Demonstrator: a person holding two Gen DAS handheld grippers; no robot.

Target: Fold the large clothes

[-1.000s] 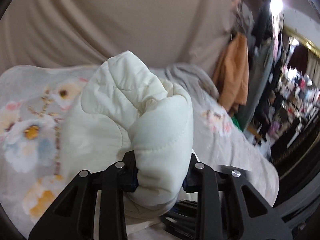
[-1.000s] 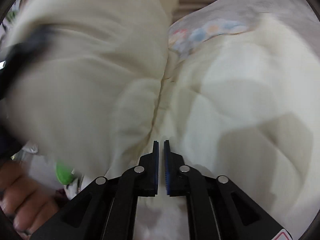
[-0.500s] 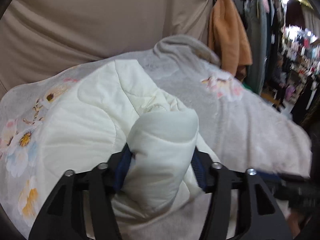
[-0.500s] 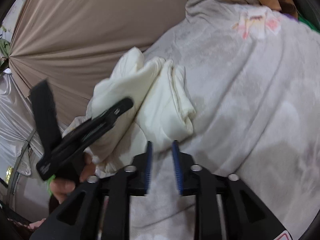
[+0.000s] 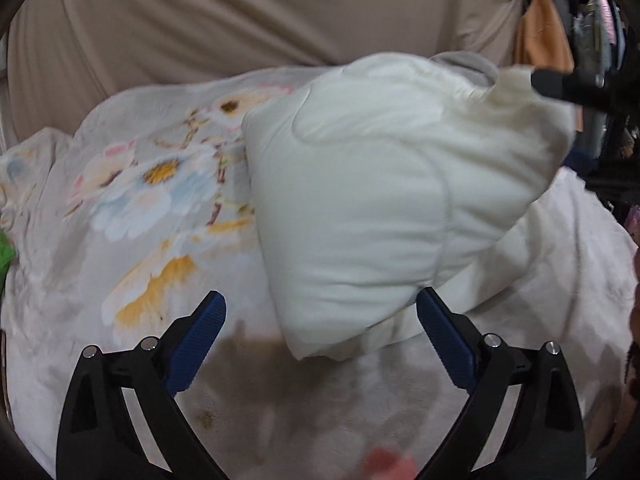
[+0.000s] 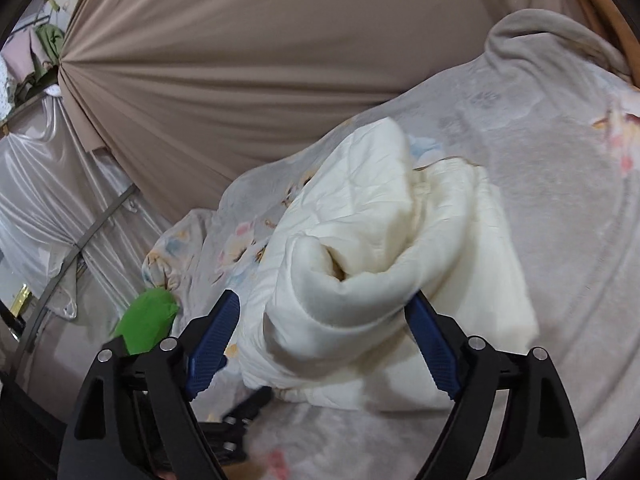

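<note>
A cream quilted garment (image 5: pixel 380 200) lies folded into a thick bundle on the grey floral blanket (image 5: pixel 140 200). My left gripper (image 5: pixel 320 340) is low over the blanket with its jaws opening wide. The bundle's near corner sits between the blue pads (image 5: pixel 196 344), and neither pad presses on it. In the right wrist view the same garment (image 6: pixel 380 240) shows a rolled edge lying between the jaws of my right gripper (image 6: pixel 322 340). Those jaws are opening too, and the left pad stands clear of the cloth. A black finger (image 5: pixel 568 84) of the right gripper shows at the bundle's far right corner.
A beige draped curtain (image 6: pixel 260 60) hangs behind the bed. A green cloth (image 6: pixel 146 320) lies at the blanket's left edge. Orange and dark clothes (image 5: pixel 540 36) hang at the far right. Silvery fabric and a metal bar (image 6: pixel 60 220) stand to the left.
The left gripper let go of the cream roll it was clamping and sank towards the blanket. The right gripper went from shut to open and now faces the bundle's rolled edge.
</note>
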